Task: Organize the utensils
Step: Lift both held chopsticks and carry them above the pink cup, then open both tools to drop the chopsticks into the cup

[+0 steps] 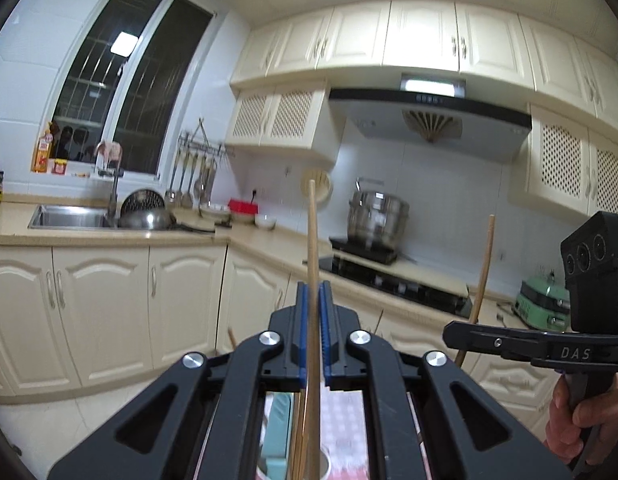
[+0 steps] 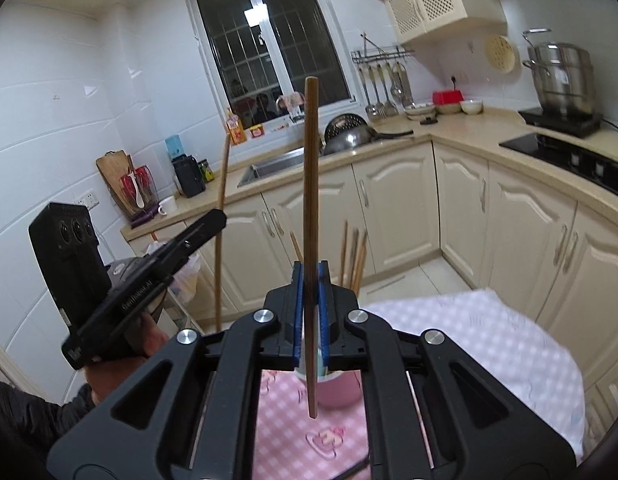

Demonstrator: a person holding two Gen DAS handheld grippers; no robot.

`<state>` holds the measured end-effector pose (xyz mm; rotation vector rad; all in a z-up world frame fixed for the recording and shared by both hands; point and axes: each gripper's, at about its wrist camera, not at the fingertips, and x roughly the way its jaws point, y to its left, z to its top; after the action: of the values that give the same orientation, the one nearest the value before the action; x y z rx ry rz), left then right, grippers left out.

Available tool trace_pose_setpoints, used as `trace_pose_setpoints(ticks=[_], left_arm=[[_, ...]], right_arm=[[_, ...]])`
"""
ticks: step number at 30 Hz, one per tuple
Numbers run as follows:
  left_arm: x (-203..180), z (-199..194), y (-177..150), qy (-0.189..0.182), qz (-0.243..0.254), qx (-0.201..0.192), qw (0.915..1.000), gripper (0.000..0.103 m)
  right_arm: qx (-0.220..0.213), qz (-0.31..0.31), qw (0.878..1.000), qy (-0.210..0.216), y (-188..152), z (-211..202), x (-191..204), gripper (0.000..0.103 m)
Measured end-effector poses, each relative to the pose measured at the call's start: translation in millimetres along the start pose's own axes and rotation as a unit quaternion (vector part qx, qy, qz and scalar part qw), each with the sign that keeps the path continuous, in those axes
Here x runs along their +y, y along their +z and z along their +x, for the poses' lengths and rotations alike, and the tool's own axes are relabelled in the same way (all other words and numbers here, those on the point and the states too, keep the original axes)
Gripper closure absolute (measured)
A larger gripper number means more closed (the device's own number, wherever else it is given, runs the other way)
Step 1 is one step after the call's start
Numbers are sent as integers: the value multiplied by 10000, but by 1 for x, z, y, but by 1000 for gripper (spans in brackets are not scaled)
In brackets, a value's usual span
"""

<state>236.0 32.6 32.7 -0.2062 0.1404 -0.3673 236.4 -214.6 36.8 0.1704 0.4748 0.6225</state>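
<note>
My left gripper (image 1: 313, 294) is shut on a light wooden chopstick (image 1: 313, 248) that stands upright between the blue pads. My right gripper (image 2: 311, 276) is shut on a darker wooden chopstick (image 2: 311, 184), also upright, its lower tip hanging over a pink cup (image 2: 337, 390). Several more chopsticks (image 2: 355, 258) stick up from that cup behind my right gripper. The right gripper (image 1: 465, 330) with its chopstick (image 1: 483, 276) shows at right in the left wrist view. The left gripper (image 2: 213, 222) with its chopstick (image 2: 222, 216) shows at left in the right wrist view.
A table with a pink checked cloth (image 2: 469, 344) lies below both grippers. A teal object (image 1: 279, 420) lies on it below the left gripper. Cream kitchen cabinets (image 2: 393, 200), a sink (image 2: 269, 166), a stove (image 1: 393, 276) and a steel pot (image 1: 377, 216) line the walls beyond.
</note>
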Motion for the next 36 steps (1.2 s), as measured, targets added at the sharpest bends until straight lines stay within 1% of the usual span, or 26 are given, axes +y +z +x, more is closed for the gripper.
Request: trace_pose_setpoints(ticks=[4,7,12,18,25,27,28,29,30,31,32,33,35,36], left_arm=[[3,19,4,12,-91,-201,9998,98],[4,33,-1,61,-79,-237,9997,98],[7,57,-19,130,-22,-68,9999,97],[18,73,-42,244,-53,122,9996,98],[27,80,-62,267,-75,374,9989,97],[26,79,-66,237,-10,514,9984,95],[26,77,-67,234,17,561,9982,78],[26,74,-67,251,33,574,9980,49],[27,69,-67,308,48,535,9981,37],[27,64,-66,324,68,490,9982,25],[26,60,-66,319,108,484,9983,22],[24,56,-64,330,199,540,9978,20],[22,50,-62,364,290,606,9971,10],[20,46,-60,384,340,652,9966,9]], right_arm=[[-72,-2,10000,-15,13,10,2,96],[-82,25,10000,-49,17,20,1,96],[20,66,9999,-94,14,38,-2,96],[177,169,9996,-154,6,59,-10,96],[424,271,9986,-183,-6,82,-19,96],[518,382,9977,-228,-11,88,-24,95],[559,509,9968,-245,-13,89,-29,87],[553,608,9962,-273,-15,88,-33,76],[512,702,9957,-328,-17,86,-37,34],[378,772,9954,-427,-19,80,-40,18],[294,786,9954,-465,-21,76,-42,14],[278,809,9952,-470,-22,72,-45,14],[202,954,9940,-496,-25,62,-52,13],[159,1002,9934,-538,-26,58,-54,8]])
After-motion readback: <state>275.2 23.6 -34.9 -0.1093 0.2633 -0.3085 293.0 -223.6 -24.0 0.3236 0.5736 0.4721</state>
